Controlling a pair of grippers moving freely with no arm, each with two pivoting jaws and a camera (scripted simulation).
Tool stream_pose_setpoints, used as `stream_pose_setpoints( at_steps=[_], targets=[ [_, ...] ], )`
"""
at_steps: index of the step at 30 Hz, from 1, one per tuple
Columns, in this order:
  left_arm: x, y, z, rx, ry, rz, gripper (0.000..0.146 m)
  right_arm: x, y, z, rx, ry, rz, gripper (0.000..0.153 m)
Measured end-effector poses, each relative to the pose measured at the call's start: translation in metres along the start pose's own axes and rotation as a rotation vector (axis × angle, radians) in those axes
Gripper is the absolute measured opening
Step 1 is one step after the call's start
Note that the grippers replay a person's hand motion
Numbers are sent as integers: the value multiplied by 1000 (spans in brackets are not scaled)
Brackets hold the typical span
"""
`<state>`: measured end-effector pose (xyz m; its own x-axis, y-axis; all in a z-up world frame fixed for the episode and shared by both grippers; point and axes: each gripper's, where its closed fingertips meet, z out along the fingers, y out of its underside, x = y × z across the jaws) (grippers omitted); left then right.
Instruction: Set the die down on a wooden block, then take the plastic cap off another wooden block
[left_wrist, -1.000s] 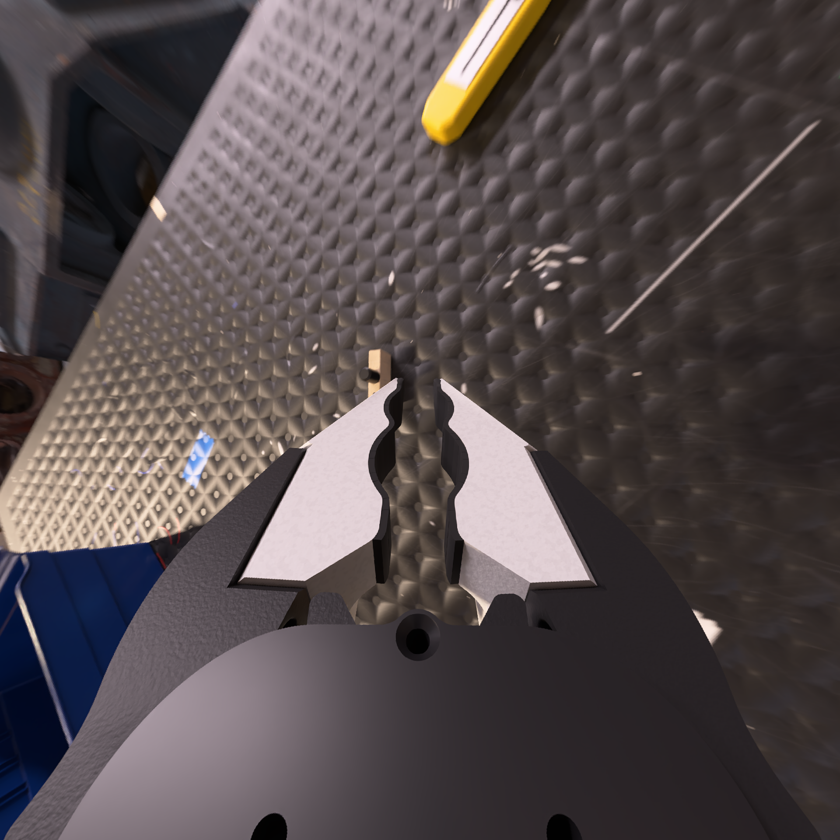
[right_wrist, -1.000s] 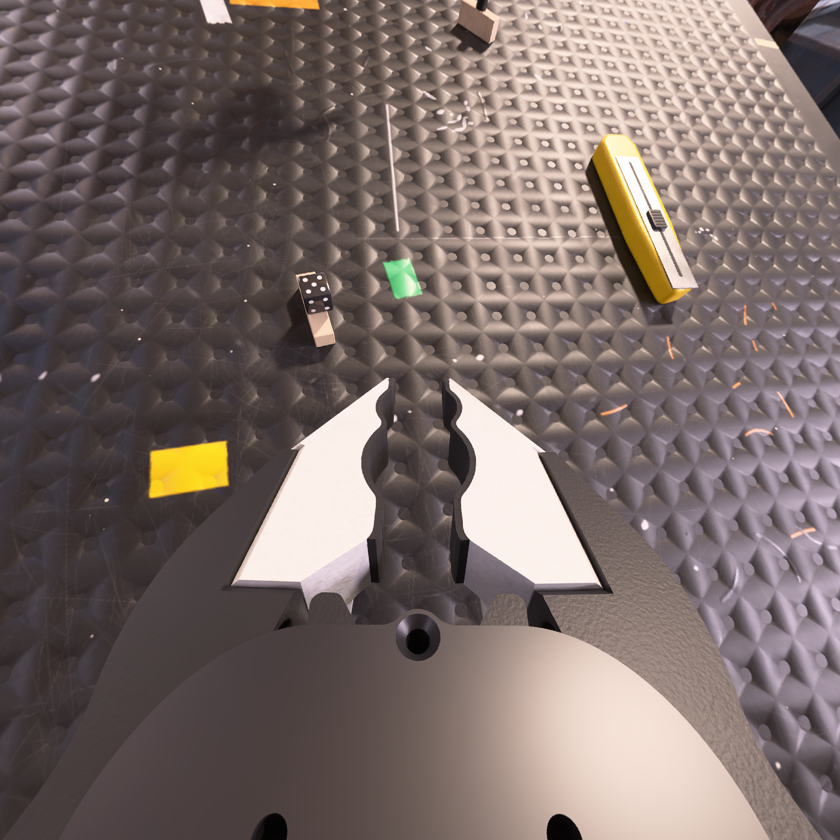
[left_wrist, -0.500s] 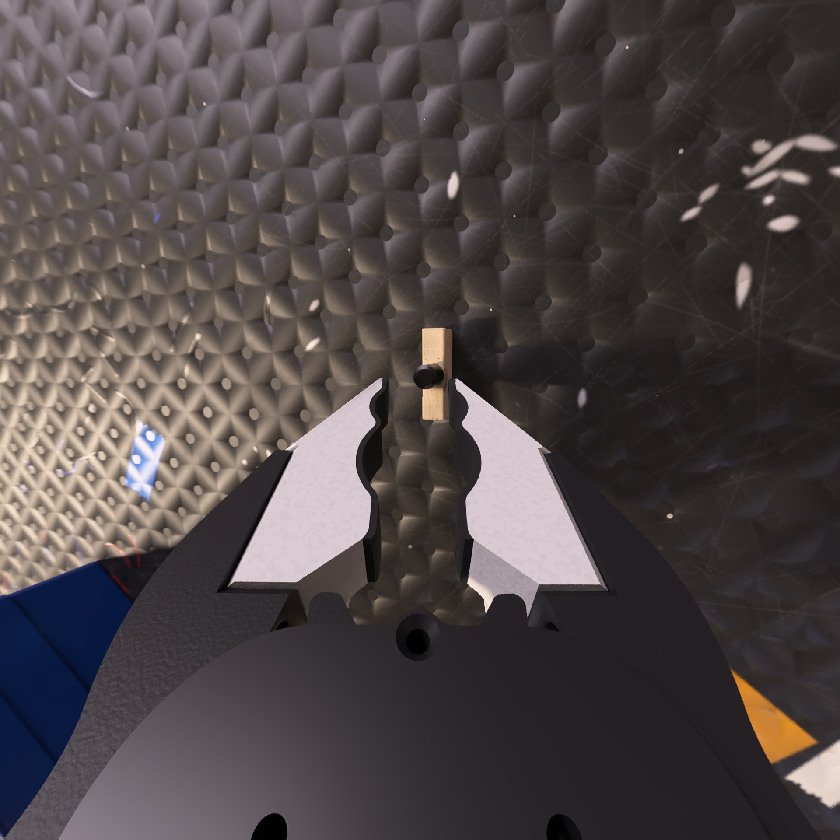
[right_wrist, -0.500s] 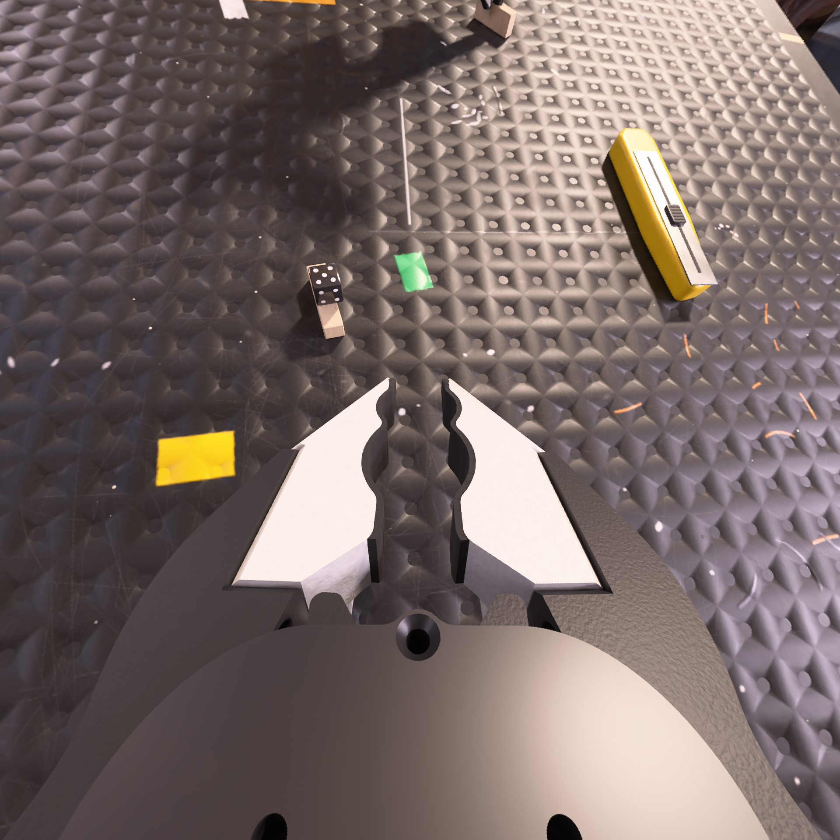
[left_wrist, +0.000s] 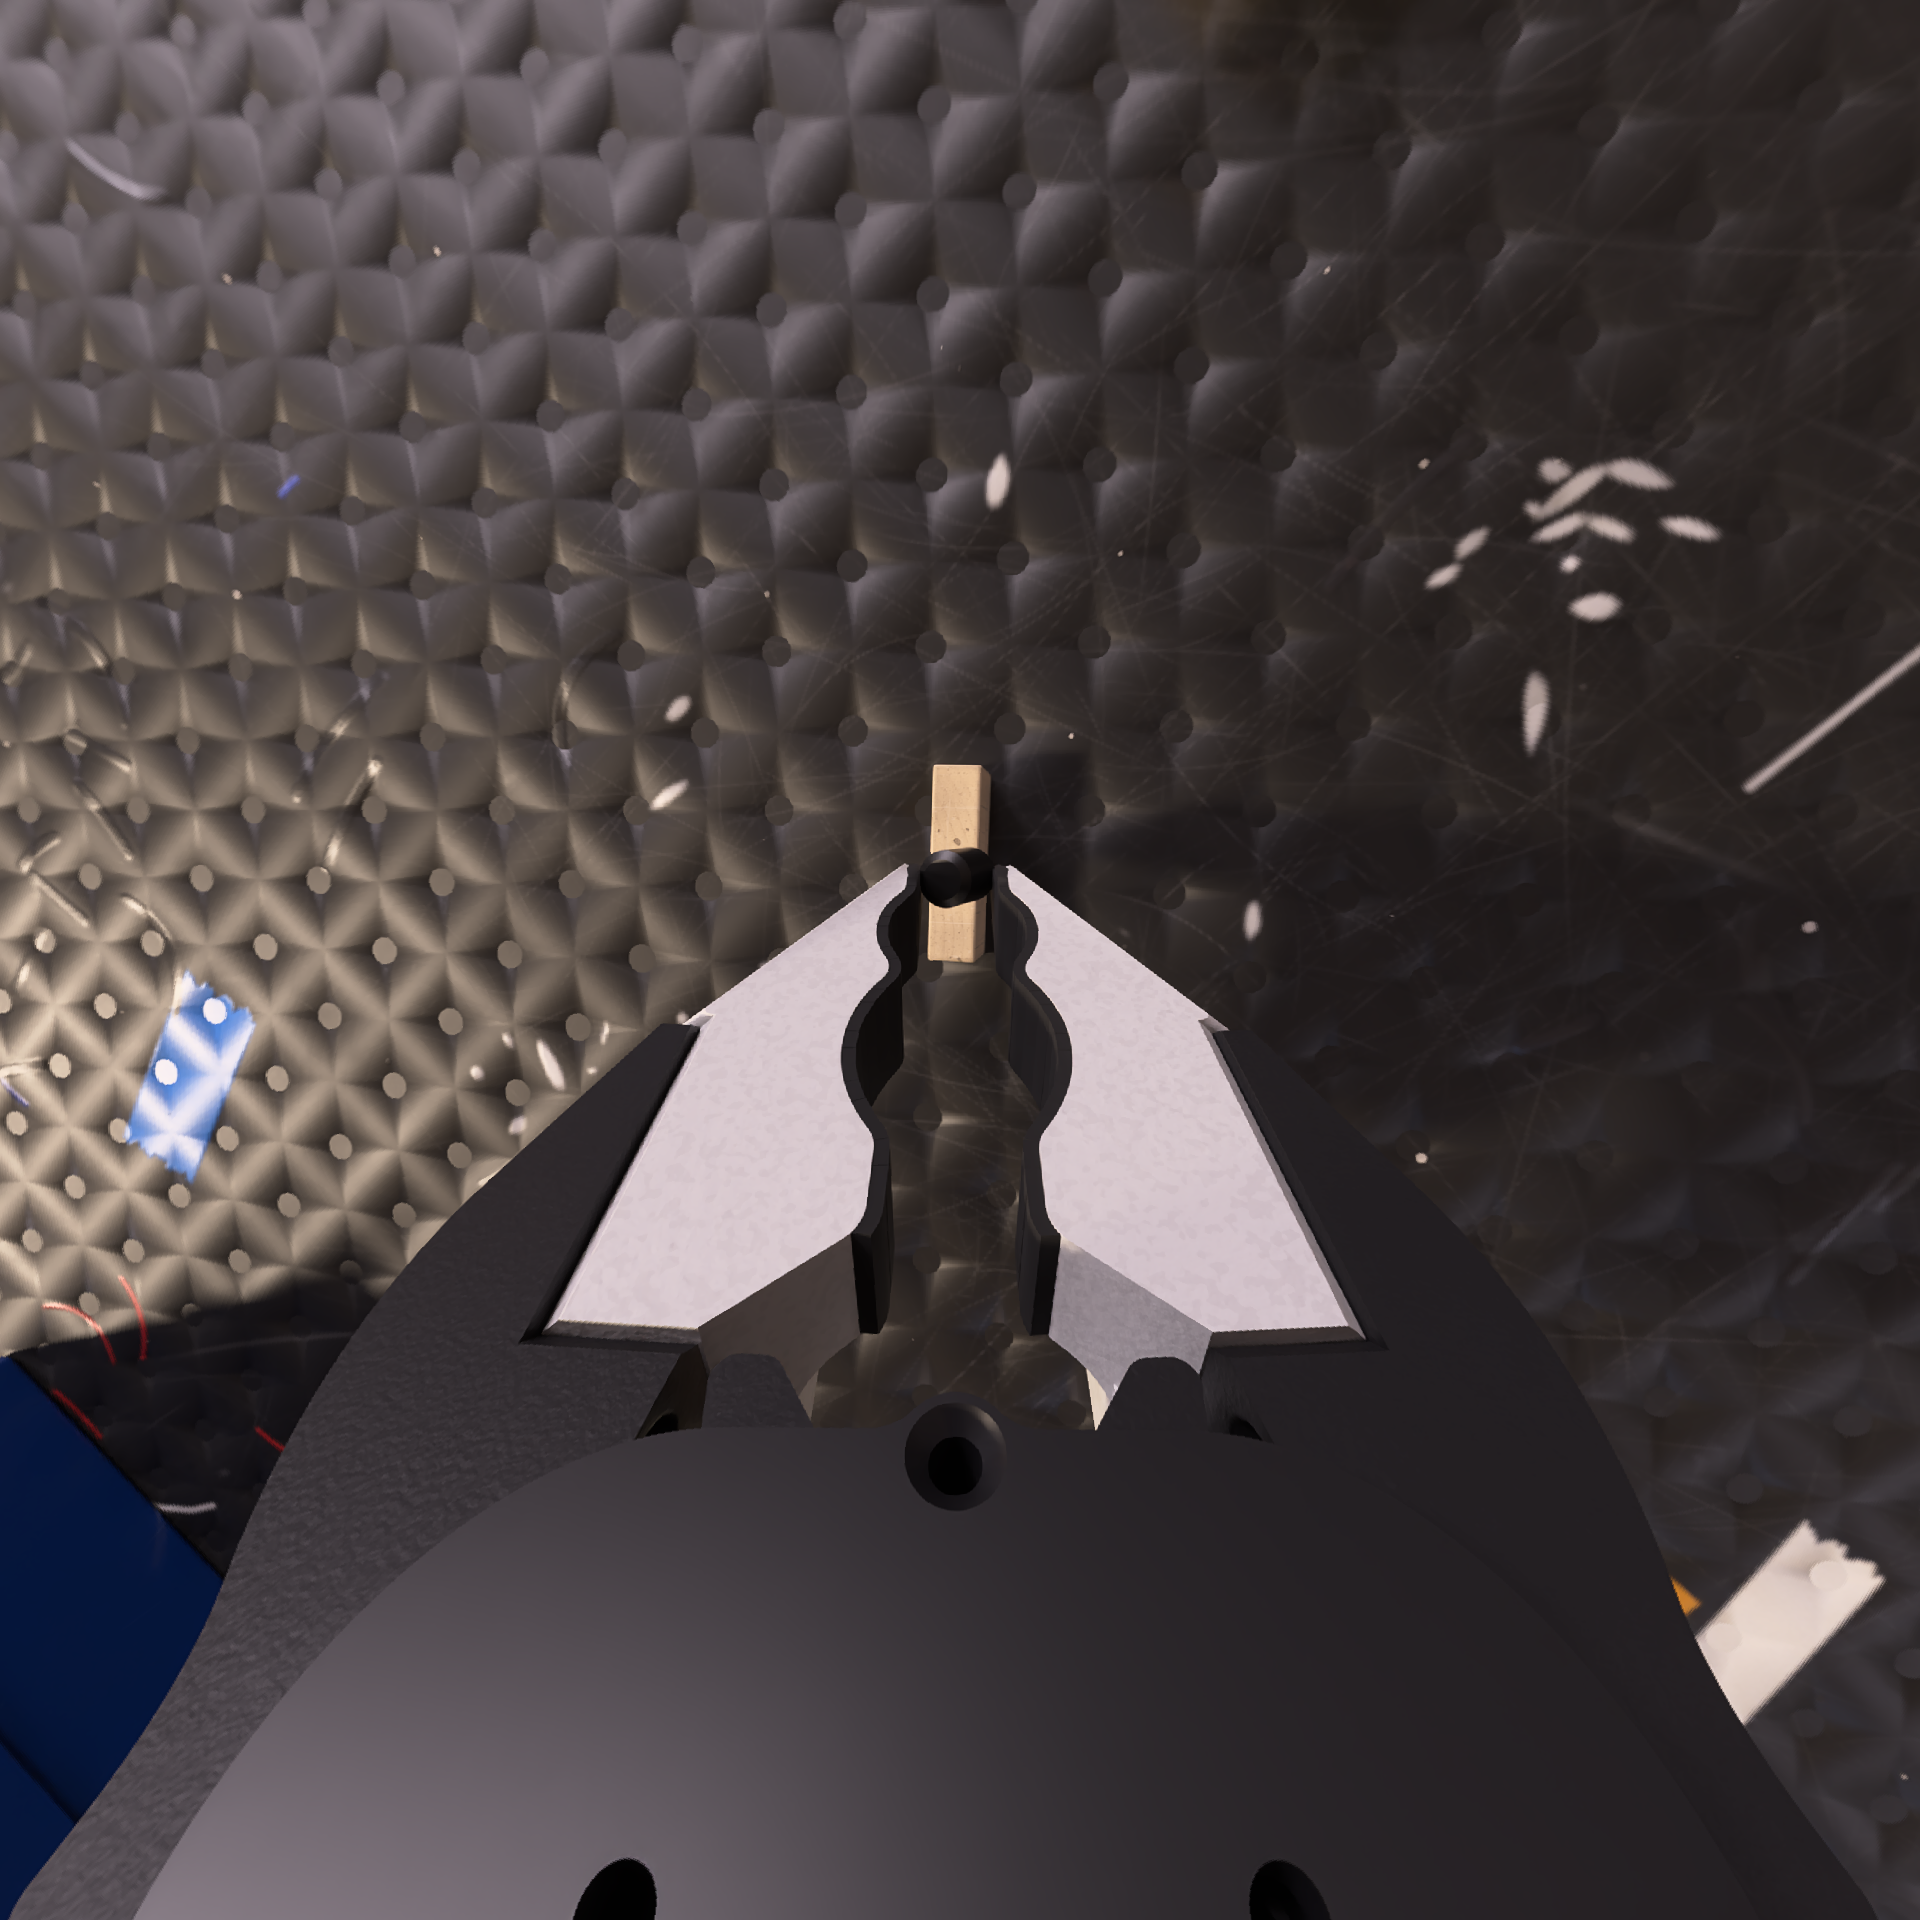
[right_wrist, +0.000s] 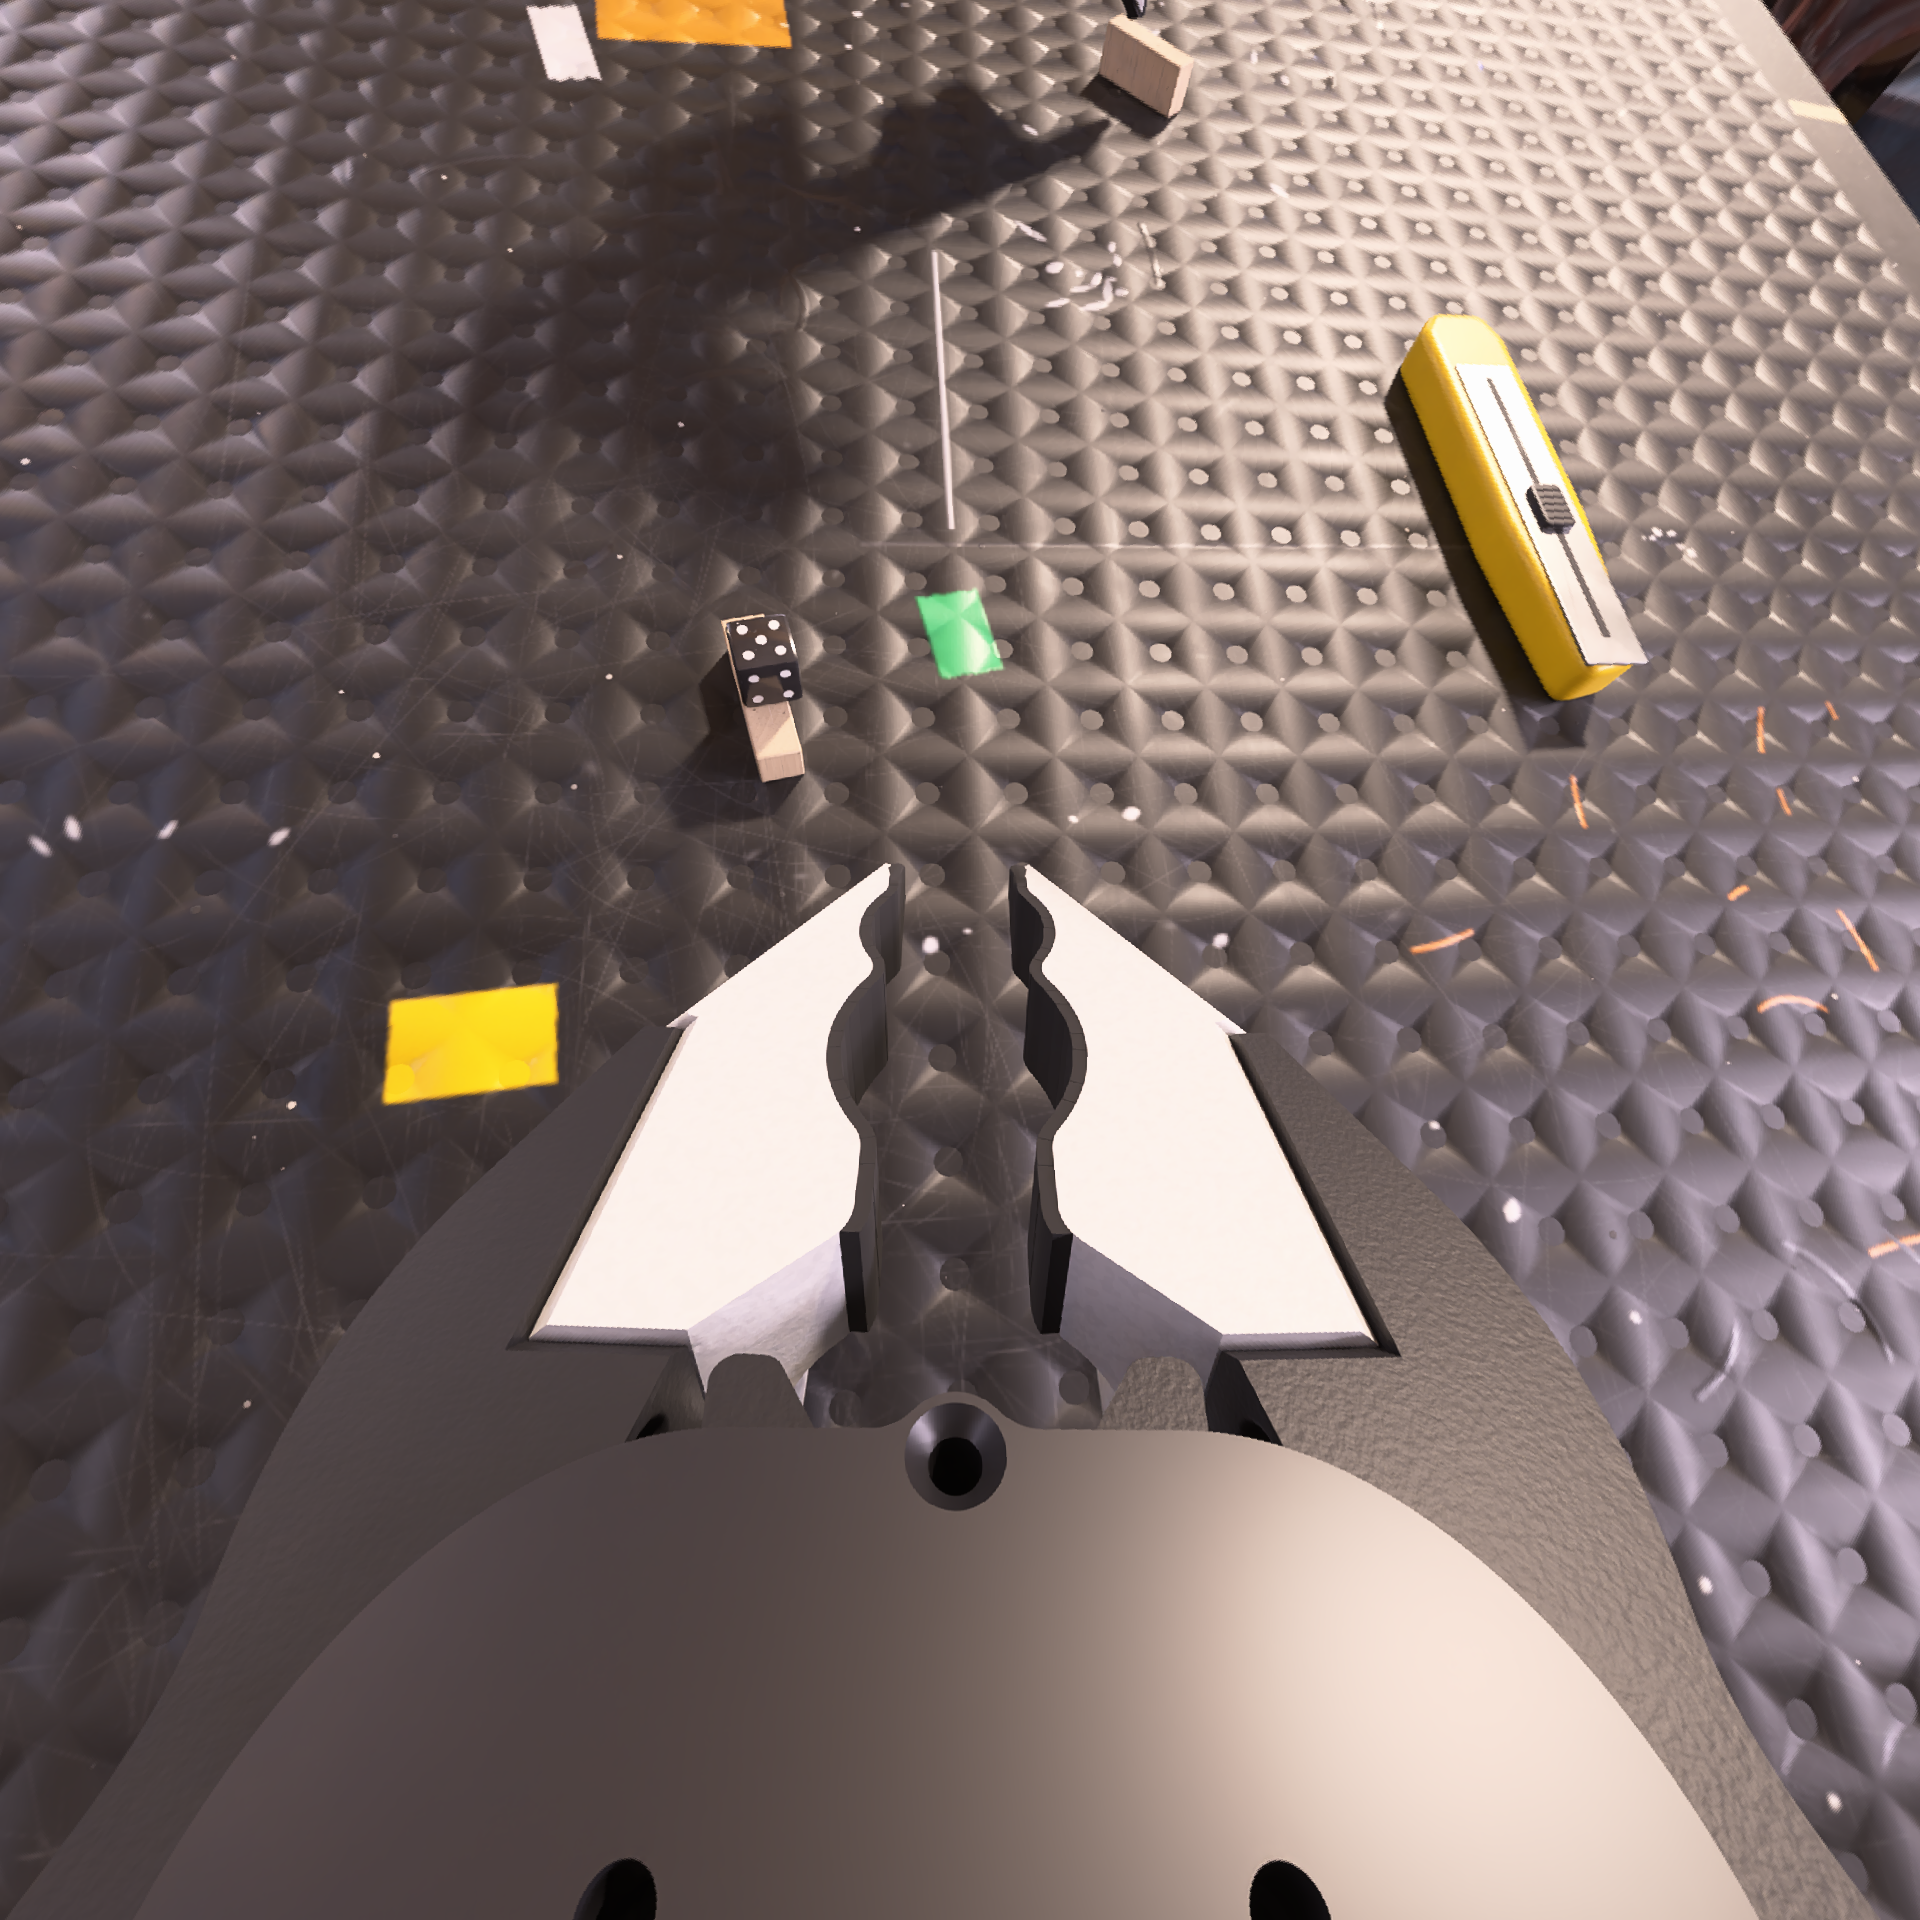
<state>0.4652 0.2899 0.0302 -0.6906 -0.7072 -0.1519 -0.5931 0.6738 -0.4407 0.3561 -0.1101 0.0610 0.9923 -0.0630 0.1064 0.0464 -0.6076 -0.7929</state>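
In the left wrist view a small wooden block (left_wrist: 958, 821) lies on the dimpled dark mat with a black plastic cap (left_wrist: 948, 878) on it. My left gripper (left_wrist: 956, 881) has its tips on either side of the cap, narrowed onto it. In the right wrist view the black die (right_wrist: 764, 655) sits on the far end of another wooden block (right_wrist: 777, 740). My right gripper (right_wrist: 956, 904) is open and empty, short of that block and to its right. The capped block (right_wrist: 1143, 68) shows at the top edge, its cap cut off.
A yellow utility knife (right_wrist: 1507, 509) lies to the right. A thin rod (right_wrist: 942, 395), green patch (right_wrist: 958, 634), yellow patch (right_wrist: 471, 1042) and orange patch (right_wrist: 691, 19) lie flat on the mat. Blue tape (left_wrist: 187, 1091) and a blue box (left_wrist: 62, 1507) are at left.
My left gripper swung over the capped block, widened its jaws, moved forward and narrowed them around the cap. The right gripper shifted only slightly; the die stays on its block.
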Motion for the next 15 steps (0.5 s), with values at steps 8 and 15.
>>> stream_pose_setpoints(
  at_steps=[8,15],
  targets=[
    [9,-25,-59,132,-229,124,13,1,-16,-8,53,34,-2,20],
    [111,-108,-116,367,-334,431,13,-4,-41,-25,170,44,8,20]
  ],
)
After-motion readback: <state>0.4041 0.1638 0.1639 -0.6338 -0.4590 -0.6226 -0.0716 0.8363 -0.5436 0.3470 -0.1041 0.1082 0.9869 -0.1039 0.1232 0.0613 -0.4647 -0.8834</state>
